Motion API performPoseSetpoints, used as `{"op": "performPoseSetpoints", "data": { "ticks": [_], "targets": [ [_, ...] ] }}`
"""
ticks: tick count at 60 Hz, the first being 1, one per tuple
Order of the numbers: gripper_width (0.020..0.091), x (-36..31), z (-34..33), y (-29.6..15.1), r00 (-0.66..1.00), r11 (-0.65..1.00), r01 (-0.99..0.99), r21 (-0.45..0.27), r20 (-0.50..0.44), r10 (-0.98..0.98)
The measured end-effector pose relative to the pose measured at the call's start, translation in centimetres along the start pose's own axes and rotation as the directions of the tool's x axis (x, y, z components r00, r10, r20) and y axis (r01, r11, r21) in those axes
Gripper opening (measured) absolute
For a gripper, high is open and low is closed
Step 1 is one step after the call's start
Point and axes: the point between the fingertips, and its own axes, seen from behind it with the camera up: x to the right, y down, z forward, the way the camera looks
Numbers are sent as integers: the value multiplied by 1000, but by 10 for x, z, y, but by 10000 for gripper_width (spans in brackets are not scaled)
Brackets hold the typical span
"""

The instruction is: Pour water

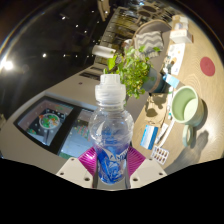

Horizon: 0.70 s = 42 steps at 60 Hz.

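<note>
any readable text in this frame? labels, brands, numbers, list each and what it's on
Nothing here can be read.
Water bottle, held between the gripper fingers: blue label, print too blurred to read.
Small blue-and-white packet beside the bottle: marks too small to read.
Green mug: no text visible.
Picture or screen lying on the table: shows an image, no legible words.

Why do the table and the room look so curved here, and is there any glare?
Gripper view: wide-angle lens bends table and room into an arc; bright glare spot at far left; water bottle, held between the pink-padded fingers, stays sharp; green cup casts a soft shadow.
</note>
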Motion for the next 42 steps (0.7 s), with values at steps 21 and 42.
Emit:
{"op": "performPoseSetpoints", "data": {
  "ticks": [21, 42],
  "targets": [
    [361, 20, 22, -39, 679, 700, -703, -122, 177, 713],
    [363, 32, 22, -35, 630, 645, -752, -137, 143, 764]
  ]
}}
